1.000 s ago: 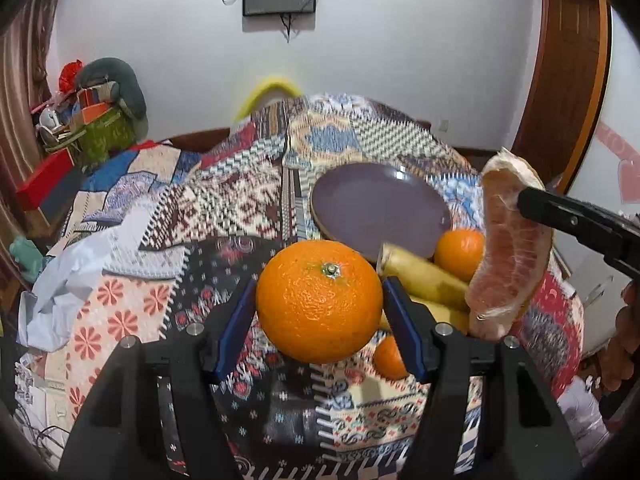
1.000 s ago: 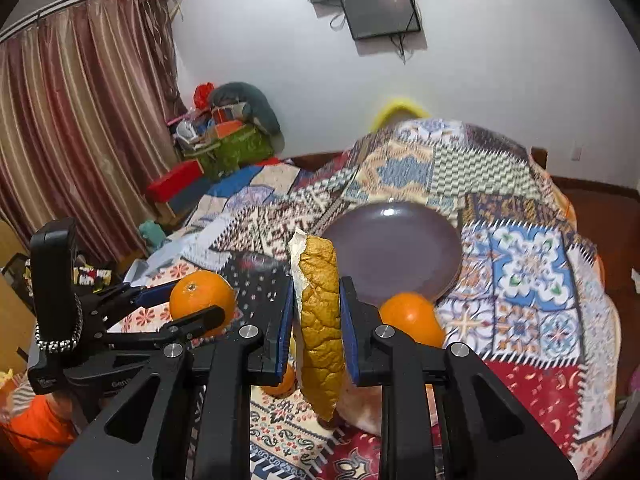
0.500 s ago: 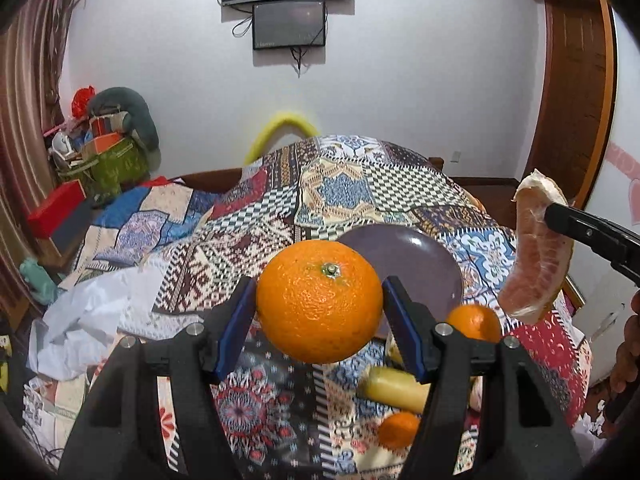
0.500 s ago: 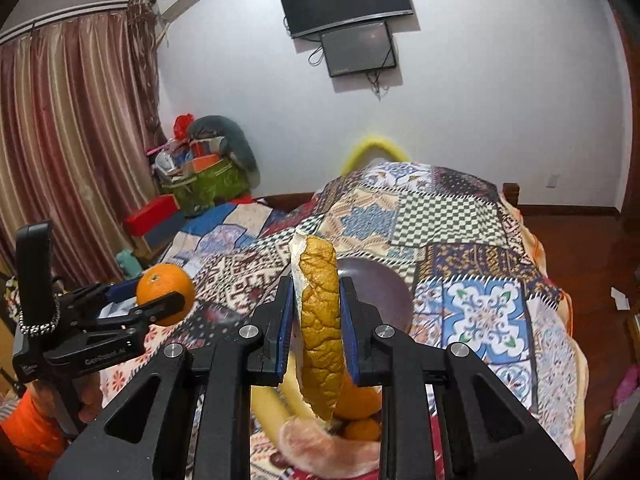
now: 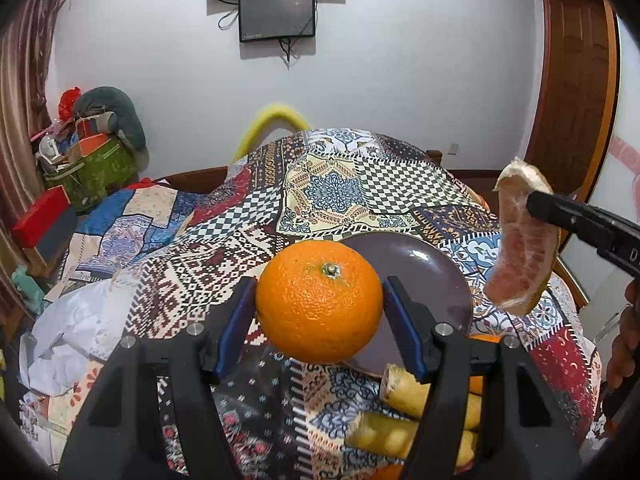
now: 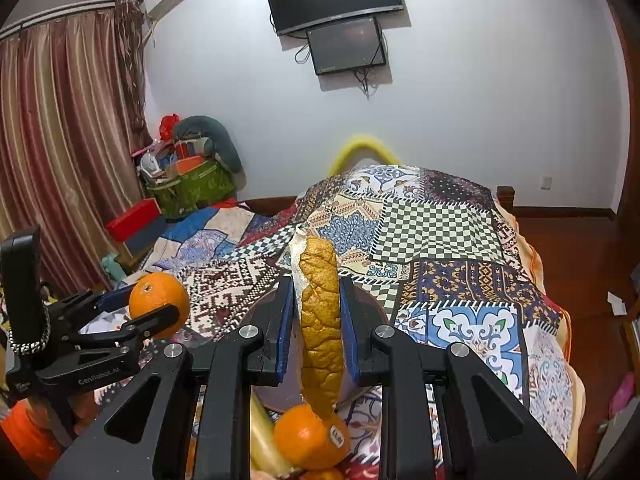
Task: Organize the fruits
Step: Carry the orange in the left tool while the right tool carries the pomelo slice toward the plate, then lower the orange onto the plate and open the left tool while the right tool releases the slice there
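My left gripper (image 5: 319, 312) is shut on a large orange (image 5: 319, 301), held in the air above the patchwork-covered table; it also shows in the right wrist view (image 6: 159, 305) at the left. My right gripper (image 6: 319, 320) is shut on a pomelo wedge (image 6: 322, 328), rind towards the camera; the wedge also shows in the left wrist view (image 5: 522, 240) at the right, its pink flesh showing. A purple plate (image 5: 424, 268) lies on the cloth behind the orange. Bananas (image 5: 404, 412) and a small orange (image 6: 310, 438) lie near the front.
The patchwork cloth (image 5: 332, 184) covers the whole table and hangs over its edges. A crumpled white sheet (image 5: 68, 332) lies at the left. Boxes and bags (image 5: 84, 160) are stacked by the curtain. Two screens (image 6: 344, 20) hang on the wall.
Both grippers have risen and tilted up, each with its fruit still held. The table and plate now sit lower and farther in both views.
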Demonstrator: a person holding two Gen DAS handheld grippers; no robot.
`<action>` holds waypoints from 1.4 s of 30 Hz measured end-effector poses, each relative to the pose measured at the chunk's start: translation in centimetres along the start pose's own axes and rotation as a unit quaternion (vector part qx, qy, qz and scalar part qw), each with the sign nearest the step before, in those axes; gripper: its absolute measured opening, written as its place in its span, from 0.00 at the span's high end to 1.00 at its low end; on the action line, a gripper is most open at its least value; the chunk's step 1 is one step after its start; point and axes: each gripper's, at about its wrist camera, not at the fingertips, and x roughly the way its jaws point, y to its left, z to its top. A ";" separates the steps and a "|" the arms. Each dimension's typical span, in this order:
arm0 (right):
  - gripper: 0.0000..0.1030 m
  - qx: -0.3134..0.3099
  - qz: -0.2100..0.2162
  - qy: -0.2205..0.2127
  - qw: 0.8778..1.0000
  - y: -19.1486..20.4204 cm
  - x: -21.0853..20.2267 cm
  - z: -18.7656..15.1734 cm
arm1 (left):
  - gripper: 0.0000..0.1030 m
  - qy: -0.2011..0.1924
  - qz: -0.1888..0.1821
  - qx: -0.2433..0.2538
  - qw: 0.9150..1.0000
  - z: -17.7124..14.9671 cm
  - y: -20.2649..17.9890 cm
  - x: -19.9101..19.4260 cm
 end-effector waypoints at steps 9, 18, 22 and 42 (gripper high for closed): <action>0.80 0.003 0.021 0.054 0.998 -0.7 4.9 -1.1 | 0.38 0.057 -0.013 0.003 0.998 -0.7 -0.4 5.6; 0.81 0.009 0.015 0.087 0.996 -2.3 8.4 -1.4 | 0.38 0.095 -0.030 0.012 0.995 -1.0 -1.1 9.3; 0.81 0.000 0.011 0.089 0.996 -2.9 9.3 -0.8 | 0.38 0.106 -0.032 0.016 0.994 -0.8 -1.5 10.4; 0.79 -0.021 -0.029 0.160 0.986 -5.2 14.8 -0.5 | 0.36 0.107 -0.027 0.021 0.994 -0.5 -2.1 12.0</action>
